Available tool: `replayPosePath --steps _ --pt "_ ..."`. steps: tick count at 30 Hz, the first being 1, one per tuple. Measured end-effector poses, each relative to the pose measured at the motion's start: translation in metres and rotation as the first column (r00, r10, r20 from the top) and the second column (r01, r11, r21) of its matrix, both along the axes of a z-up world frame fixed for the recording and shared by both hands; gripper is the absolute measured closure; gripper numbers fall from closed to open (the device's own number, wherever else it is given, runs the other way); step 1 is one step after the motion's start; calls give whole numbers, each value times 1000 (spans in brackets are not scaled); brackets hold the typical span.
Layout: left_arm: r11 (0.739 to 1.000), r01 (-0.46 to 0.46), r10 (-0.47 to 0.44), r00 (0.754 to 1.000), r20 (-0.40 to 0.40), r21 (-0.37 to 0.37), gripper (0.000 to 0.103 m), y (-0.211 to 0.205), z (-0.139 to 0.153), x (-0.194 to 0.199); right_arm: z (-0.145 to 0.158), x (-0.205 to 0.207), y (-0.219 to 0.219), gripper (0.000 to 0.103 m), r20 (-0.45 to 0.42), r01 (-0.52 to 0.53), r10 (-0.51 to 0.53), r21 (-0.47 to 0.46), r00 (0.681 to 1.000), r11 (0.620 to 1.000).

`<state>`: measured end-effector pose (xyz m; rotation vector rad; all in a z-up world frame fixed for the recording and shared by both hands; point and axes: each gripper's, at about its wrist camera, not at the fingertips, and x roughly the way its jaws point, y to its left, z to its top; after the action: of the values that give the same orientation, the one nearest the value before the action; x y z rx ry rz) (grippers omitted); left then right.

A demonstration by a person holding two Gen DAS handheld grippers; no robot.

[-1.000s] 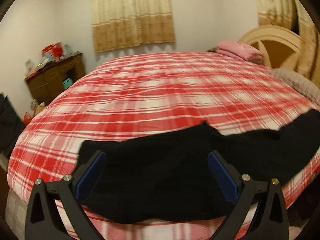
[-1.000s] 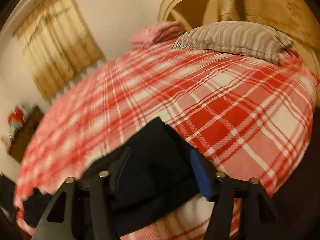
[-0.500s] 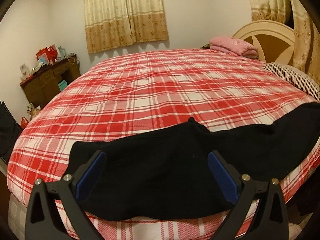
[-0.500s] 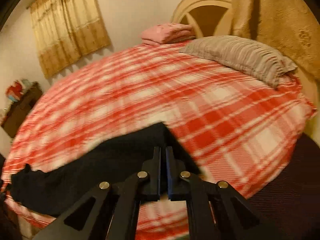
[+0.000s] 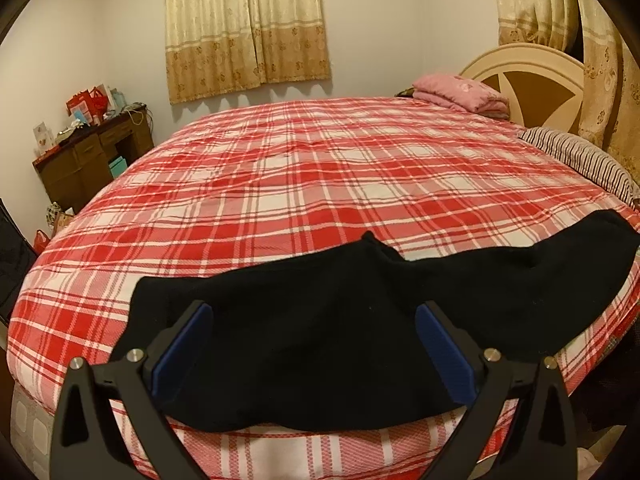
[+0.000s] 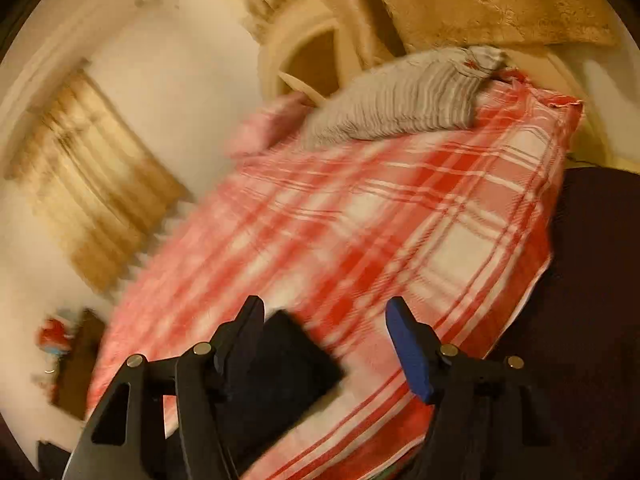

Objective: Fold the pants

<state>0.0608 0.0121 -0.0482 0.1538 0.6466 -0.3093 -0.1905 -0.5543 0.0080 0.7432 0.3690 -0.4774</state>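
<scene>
We look across a bed (image 5: 320,184) with a red plaid cover, curtains (image 5: 248,28) on the wall behind and a striped pillow (image 6: 404,100) by the headboard. The black pants (image 5: 320,340) lie stretched along the near edge. Our left gripper (image 5: 314,344) hangs over them, fingers spread wide, gripping nothing. Our right gripper (image 6: 324,344) is also spread, released, a corner of the pants lying beside its left finger; that view is blurred.
</scene>
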Motion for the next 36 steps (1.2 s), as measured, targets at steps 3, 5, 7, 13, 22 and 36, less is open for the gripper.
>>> replayPosePath --steps 3,5,7,13,22,36 --pt "1000 11 -11 1000 -24 8 0 -7 -8 0 -8 22 61 38 -37 -216 216 21 976 976" --pt "1000 21 -21 999 -34 3 0 -11 -10 -4 -29 41 97 39 -50 -311 316 88 948 946" --pt "999 32 -33 999 -43 -11 0 -12 -12 -9 -55 57 112 42 -30 -340 352 193 935 920" --pt "999 53 -54 998 -44 -12 0 -11 -18 -20 -92 84 122 51 -69 -304 331 253 941 918" --pt "999 35 -38 996 -80 -30 0 -9 -26 -15 -85 98 122 52 -120 -227 254 201 960 953" --pt "999 13 -15 998 -67 -31 0 2 -20 -13 -107 141 155 100 -101 -381 411 230 906 895"
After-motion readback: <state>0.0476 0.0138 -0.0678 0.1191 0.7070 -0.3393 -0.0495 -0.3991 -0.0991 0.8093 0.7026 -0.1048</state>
